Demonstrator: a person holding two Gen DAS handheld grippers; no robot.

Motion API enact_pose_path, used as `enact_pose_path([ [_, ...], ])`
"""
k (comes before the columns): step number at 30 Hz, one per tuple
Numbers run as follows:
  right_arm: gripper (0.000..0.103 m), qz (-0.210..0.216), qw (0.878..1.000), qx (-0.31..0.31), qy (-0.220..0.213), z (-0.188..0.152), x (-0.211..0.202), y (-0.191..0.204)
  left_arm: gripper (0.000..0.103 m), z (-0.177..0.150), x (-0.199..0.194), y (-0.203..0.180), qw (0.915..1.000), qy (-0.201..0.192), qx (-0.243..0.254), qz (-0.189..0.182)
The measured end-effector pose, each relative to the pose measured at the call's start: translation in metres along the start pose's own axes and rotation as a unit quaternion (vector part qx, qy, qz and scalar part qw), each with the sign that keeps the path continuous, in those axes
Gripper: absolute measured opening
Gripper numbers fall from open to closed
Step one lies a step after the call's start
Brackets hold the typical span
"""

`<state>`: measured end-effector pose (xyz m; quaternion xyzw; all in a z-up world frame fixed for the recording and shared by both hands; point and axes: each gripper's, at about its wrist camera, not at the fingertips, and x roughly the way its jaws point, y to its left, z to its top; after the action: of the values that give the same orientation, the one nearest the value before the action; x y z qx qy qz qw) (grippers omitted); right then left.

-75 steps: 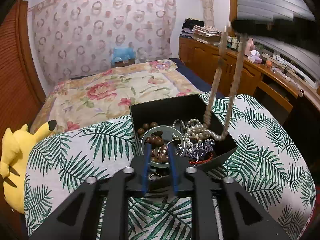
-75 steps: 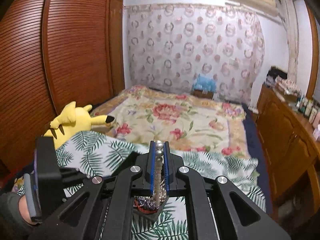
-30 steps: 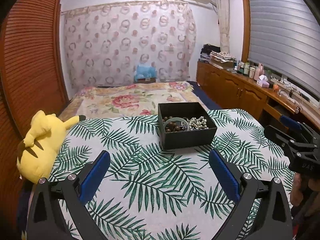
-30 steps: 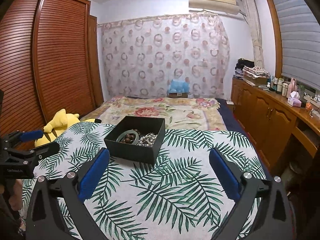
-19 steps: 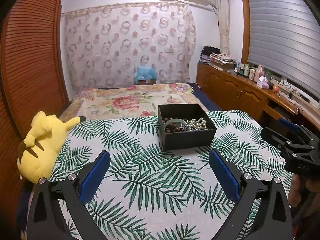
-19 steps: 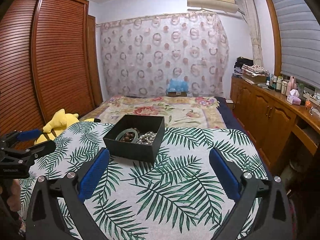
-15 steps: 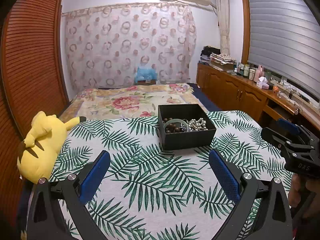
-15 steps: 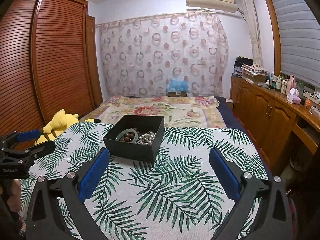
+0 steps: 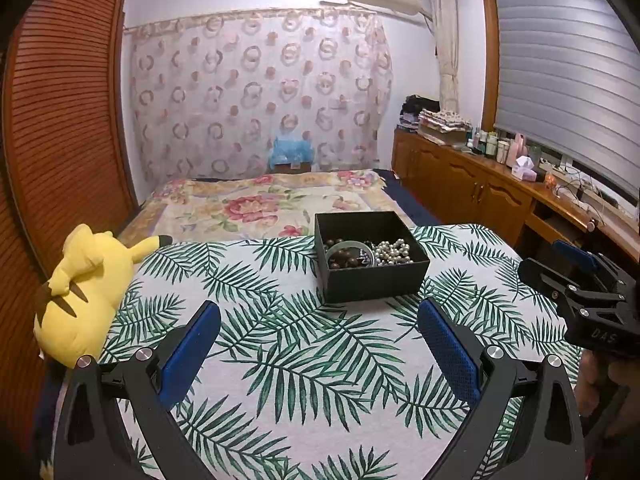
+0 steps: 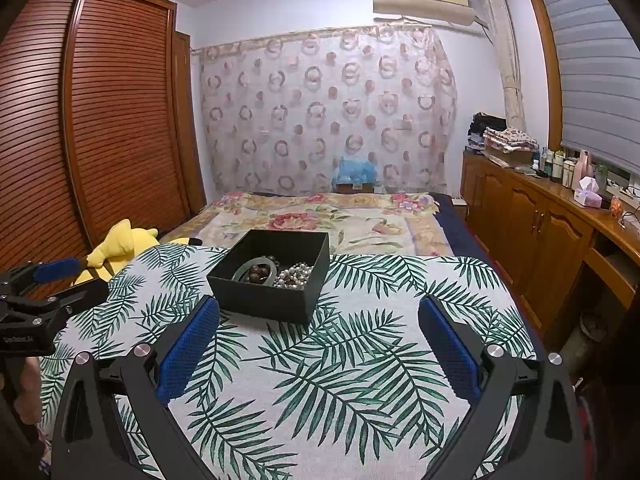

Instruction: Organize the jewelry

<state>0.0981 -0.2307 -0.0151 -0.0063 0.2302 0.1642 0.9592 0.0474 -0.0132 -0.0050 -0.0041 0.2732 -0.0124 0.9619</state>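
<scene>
Hovering over the near part of the table, the left gripper [image 9: 318, 340] has its jaws spread wide, nothing between the blue pads [image 9: 190, 354]. Right gripper [image 10: 318, 344] likewise released, jaws far apart, empty, also above the near part of the table. Each gripper shows at the edge of the other's view: the right one at the right edge of the left view, the left one at the left edge of the right view.

Box [image 9: 370, 254], black, open-topped, sits on the palm-leaf cloth [image 9: 304, 364] ahead of both grippers, well apart from either. Inside it:
- pearls [image 9: 392, 250], in a heap on the right side
- brown beads [image 9: 344, 258], left of the pearls
- pale green bangle [image 9: 350, 246], lying around the beads and touching the pearls

No jewelry seen on the cloth outside the box in either view.

Yellow plush [image 9: 86, 284] lies at the cloth's left edge, near the slatted wardrobe [image 10: 80, 128]. Beyond the table: bed [image 10: 320, 220] with floral cover, patterned curtain [image 10: 328, 116] behind it. Wooden cabinets [image 10: 536, 224] run along the right wall, bottles and folded textiles on top
</scene>
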Motion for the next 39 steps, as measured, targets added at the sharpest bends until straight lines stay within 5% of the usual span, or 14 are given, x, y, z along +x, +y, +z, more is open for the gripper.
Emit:
enact_pose_path([
  [39,0.100,0.001,1.000,0.001,0.000,0.0002,-0.0006,-0.0012,0.095,0.0054,-0.0023,0.0007,1.0000,0.001,-0.005,0.000],
])
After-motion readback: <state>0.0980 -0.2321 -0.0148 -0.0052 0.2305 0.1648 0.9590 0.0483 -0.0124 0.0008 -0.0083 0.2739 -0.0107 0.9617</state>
